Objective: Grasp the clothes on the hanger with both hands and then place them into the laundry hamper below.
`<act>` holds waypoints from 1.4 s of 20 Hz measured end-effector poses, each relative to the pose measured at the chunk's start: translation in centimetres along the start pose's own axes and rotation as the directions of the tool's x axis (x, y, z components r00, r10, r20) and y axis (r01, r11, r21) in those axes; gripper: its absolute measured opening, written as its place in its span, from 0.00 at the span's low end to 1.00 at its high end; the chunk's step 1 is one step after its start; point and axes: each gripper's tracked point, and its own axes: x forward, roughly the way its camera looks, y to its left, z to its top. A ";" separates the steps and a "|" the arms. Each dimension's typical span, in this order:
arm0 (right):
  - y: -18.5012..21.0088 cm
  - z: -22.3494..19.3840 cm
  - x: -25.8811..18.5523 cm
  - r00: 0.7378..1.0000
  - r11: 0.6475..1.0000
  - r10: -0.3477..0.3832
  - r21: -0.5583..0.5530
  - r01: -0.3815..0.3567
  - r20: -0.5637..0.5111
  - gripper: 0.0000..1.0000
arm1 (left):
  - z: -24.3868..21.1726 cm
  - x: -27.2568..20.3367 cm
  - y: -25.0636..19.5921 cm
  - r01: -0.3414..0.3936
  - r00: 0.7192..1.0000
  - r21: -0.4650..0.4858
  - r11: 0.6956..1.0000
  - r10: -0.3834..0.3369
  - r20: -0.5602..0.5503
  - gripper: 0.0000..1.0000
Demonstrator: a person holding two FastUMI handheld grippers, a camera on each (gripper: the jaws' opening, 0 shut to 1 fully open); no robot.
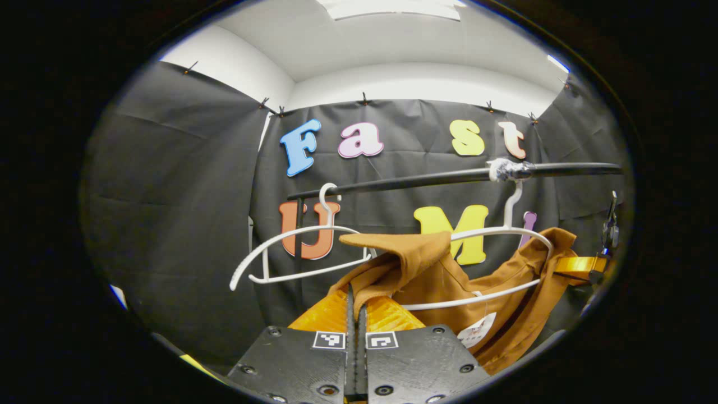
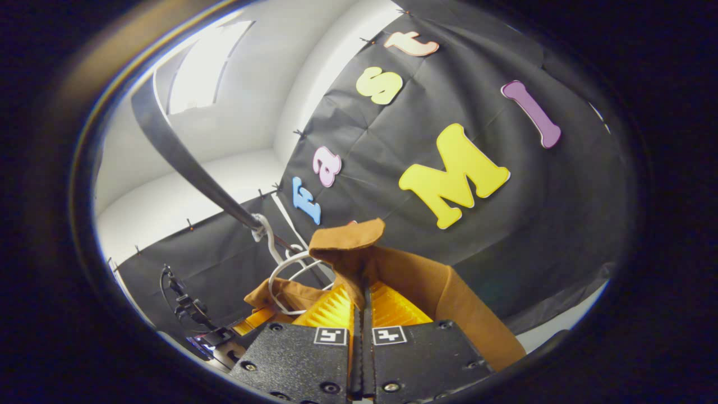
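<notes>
Clothes (image 1: pixel 443 280) here means one brown garment, draped over a white hanger (image 1: pixel 505 235) on the black rail (image 1: pixel 426 178), partly bunched toward its middle. In the left gripper view, the left gripper (image 1: pixel 355 306) has its fingers pressed together on a fold of the brown cloth, which rises out of the pinch and flops forward. In the right gripper view, the right gripper (image 2: pixel 363 303) is likewise clamped narrow on another fold, the cloth peaking just above it. Both holds look thin, taken near the fabric's edge.

As I judge it, the garment is gripped but not yet free of the hanger. To do this well, lift both folds together, up and off the hanger's shoulders, keeping the two hands level so the cloth does not snag on the wire or drag the hanger along the rail. Then lower it straight down; the hamper's exact position below cannot be judged from here.

Counted: one garment, two white hangers, the second hanger (image 1: pixel 291 252) bare on the left of the rail, one rail, two grippers. A dark clamp (image 2: pixel 188 306) stands at the rail's far side.
</notes>
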 end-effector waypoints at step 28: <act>-9.9 -1.9 -1.0 0.918 0.906 -0.396 -0.162 0.392 0.008 0.04 | -11.2 0.6 3.8 0.007 0.957 -0.355 0.935 -0.109 -0.268 0.00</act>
